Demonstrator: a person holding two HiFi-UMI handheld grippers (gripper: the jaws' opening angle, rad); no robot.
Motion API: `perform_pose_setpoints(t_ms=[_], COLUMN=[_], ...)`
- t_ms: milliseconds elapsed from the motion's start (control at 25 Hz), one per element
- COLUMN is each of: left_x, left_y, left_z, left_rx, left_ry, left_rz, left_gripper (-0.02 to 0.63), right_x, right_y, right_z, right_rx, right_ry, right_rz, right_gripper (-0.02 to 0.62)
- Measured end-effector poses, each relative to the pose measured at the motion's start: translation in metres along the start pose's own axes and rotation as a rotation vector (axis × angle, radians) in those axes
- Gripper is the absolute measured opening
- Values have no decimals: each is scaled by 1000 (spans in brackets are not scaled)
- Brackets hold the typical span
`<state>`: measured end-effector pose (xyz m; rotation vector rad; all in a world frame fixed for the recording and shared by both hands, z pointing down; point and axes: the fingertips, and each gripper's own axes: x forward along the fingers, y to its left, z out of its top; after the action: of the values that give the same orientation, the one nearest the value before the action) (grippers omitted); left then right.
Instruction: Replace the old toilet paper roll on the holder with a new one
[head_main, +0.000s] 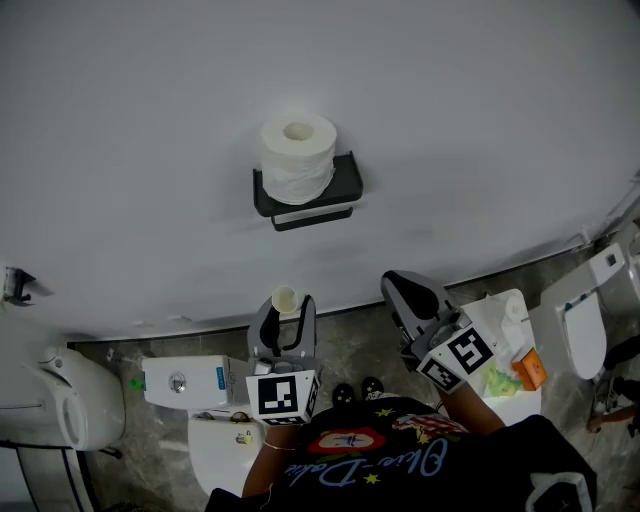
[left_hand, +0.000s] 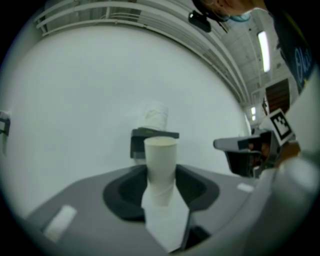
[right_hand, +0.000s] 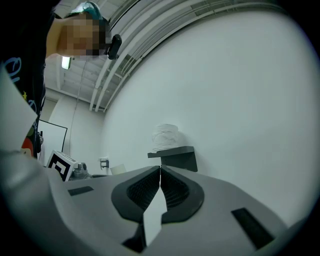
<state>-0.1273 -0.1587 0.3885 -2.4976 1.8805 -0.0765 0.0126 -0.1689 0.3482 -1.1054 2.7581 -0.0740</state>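
A full white toilet paper roll (head_main: 298, 155) stands upright on top of the black wall holder (head_main: 340, 185). My left gripper (head_main: 284, 312) is shut on an empty cardboard tube (head_main: 285, 298), below the holder and apart from it. In the left gripper view the tube (left_hand: 161, 155) stands upright between the jaws of the left gripper (left_hand: 161, 182), with the holder (left_hand: 137, 142) and roll (left_hand: 156, 115) behind it. My right gripper (head_main: 405, 290) is shut and holds nothing. In the right gripper view the right gripper (right_hand: 160, 172) has its tips touching, with the roll (right_hand: 166, 136) on the holder (right_hand: 176, 156) ahead.
A white toilet (head_main: 60, 400) stands at the left. A cistern with a flush button (head_main: 185, 380) is below my left gripper. At the right is a white stand with an orange packet (head_main: 530, 368), and another toilet (head_main: 580, 330) beyond it.
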Motion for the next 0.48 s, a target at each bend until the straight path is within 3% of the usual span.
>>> perform_pose_setpoints(t_ms=[200,480], left_x=[1,-2], left_y=[-2,2], left_z=[2,7], left_rx=[2,3], left_ry=[-8,-21], left_rz=[-6,0], left_gripper=[172,172], right_x=[-4,28], right_y=[0,16], right_z=[1,45], right_rx=[-14,-235], right_ry=[-3,50], right_rz=[11,230], right_gripper=[14,15])
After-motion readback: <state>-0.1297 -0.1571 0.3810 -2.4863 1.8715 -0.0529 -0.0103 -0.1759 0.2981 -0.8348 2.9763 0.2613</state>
